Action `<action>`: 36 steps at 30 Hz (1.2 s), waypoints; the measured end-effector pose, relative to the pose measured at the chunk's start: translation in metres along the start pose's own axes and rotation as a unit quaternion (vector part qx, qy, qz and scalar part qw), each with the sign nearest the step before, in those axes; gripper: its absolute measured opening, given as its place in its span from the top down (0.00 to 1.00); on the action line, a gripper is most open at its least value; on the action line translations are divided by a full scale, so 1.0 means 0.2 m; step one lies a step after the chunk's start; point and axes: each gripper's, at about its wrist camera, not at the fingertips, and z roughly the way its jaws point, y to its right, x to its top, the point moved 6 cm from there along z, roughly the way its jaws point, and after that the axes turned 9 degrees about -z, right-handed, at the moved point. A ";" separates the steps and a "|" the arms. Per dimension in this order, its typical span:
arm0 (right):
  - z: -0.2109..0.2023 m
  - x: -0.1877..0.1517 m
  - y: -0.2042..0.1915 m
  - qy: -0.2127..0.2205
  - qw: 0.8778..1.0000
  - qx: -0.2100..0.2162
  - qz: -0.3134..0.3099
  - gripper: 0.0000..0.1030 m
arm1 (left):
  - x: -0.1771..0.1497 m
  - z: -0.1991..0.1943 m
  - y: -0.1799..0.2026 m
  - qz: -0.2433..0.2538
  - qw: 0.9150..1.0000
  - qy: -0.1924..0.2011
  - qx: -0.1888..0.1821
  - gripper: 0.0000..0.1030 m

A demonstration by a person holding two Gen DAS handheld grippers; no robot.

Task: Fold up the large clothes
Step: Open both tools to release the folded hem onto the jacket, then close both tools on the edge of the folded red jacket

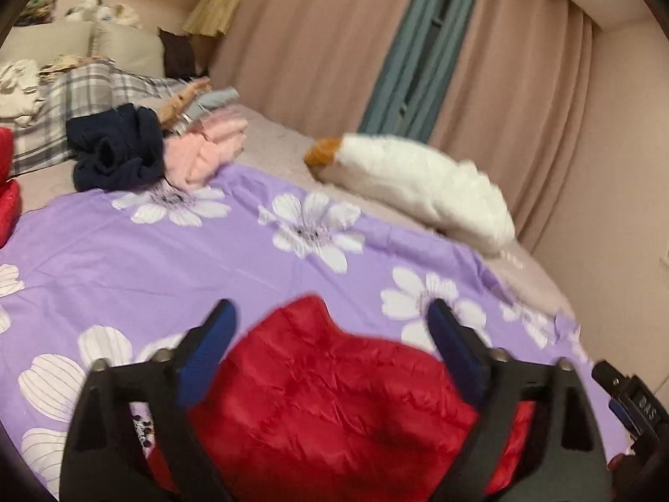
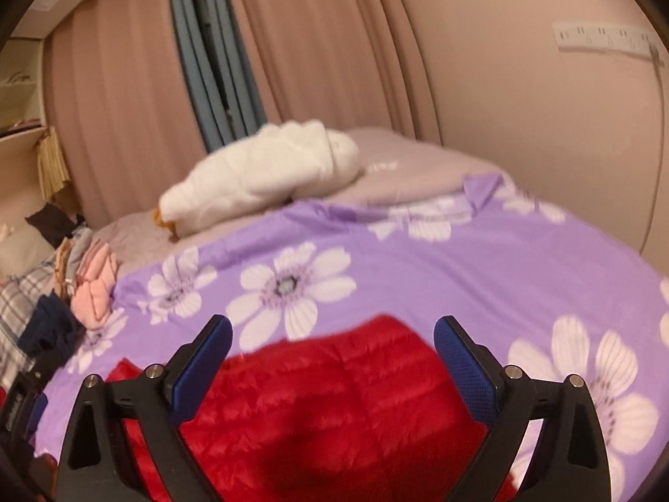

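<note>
A red quilted puffer jacket (image 1: 330, 397) lies on the purple flowered bedspread (image 1: 167, 251). My left gripper (image 1: 332, 313) is open, its blue pads spread wide on either side of the jacket's near fold, holding nothing. My right gripper (image 2: 332, 330) is also open over another part of the red jacket (image 2: 334, 401), pads apart and empty. The right gripper's body shows at the lower right of the left wrist view (image 1: 631, 401). More red fabric (image 1: 8, 192) shows at the left edge.
A white plush toy (image 1: 422, 184) lies at the bed's far side by the curtains (image 1: 317, 42). A navy garment (image 1: 117, 150), pink folded clothes (image 1: 209, 150) and a plaid blanket (image 1: 71, 96) sit at the back left. A wall socket strip (image 2: 602, 37) is on the right wall.
</note>
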 end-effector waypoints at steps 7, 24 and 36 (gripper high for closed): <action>0.44 -0.31 -0.01 -0.117 0.992 -0.037 -0.010 0.54 | -0.37 0.41 -0.04 0.060 0.991 -0.089 0.080 0.44; 0.55 -0.38 -0.03 -0.120 0.990 -0.063 -0.037 0.54 | -0.39 0.49 -0.07 0.053 0.990 -0.099 0.086 0.41; 0.55 -0.38 -0.03 -0.121 0.990 -0.064 -0.037 0.54 | -0.39 0.49 -0.07 0.054 0.990 -0.098 0.086 0.40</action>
